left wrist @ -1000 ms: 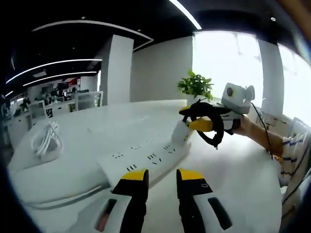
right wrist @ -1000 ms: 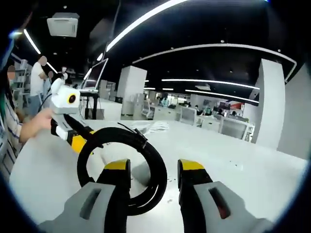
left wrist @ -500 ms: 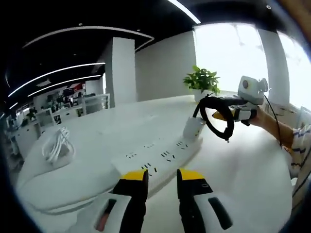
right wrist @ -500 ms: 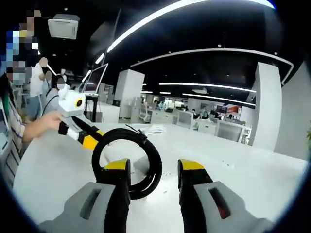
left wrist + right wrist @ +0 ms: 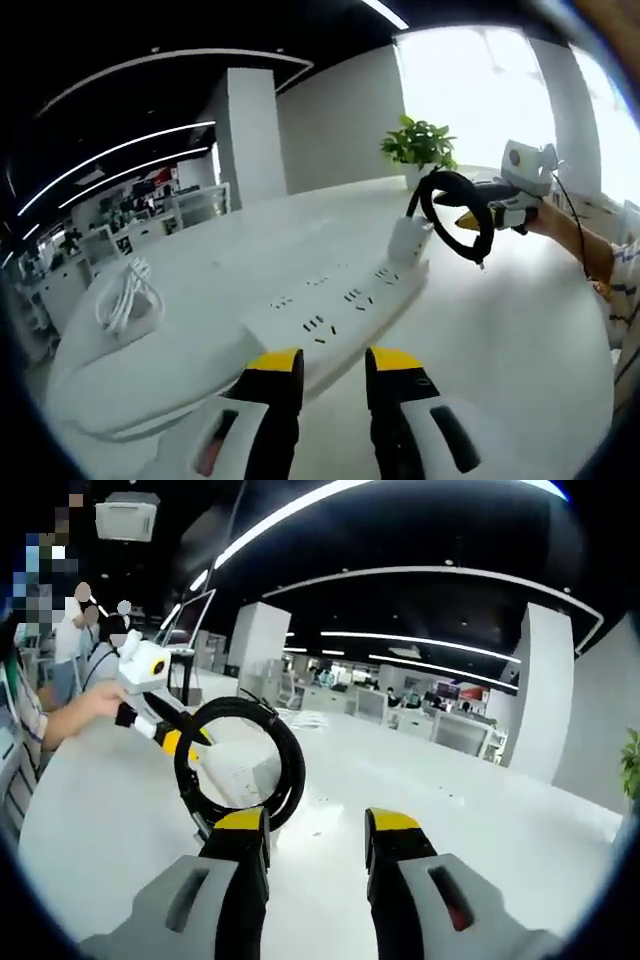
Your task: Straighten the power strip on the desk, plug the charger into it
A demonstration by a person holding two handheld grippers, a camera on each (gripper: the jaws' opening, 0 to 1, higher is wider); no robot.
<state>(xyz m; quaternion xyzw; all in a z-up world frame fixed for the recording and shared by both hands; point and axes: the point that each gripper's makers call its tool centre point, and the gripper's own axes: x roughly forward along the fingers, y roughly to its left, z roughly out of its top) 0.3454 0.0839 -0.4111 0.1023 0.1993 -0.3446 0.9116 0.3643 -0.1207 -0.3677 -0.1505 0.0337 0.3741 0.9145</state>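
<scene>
In the left gripper view, the left claw (image 5: 335,362) is hovering low over the near part of the white desk (image 5: 520,330), its yellow-tipped jaws standing spread with nothing between them. Just beyond its tips, the white power strip (image 5: 335,312) is lying flat on the desk, running at a slant from the near left toward the far right. At the strip's far right end, the white charger (image 5: 408,238) is standing upright on it, touching it; whether its pins are seated in a socket cannot be told. A black coiled cable (image 5: 455,212) is looping up from the charger, hanging beside the right claw (image 5: 470,216), which is coming in from the right with a hand behind it. A bundle of white cord (image 5: 125,297) is lying well apart at the desk's left, and a potted plant (image 5: 420,150) is standing at the far edge. In the right gripper view, the right claw (image 5: 318,832) is showing its jaws parted and gripping nothing, while the black coiled cable (image 5: 240,765) is arching just beyond its left jaw. The left claw (image 5: 172,742) is reaching in from the left, held by a hand (image 5: 85,705).
</scene>
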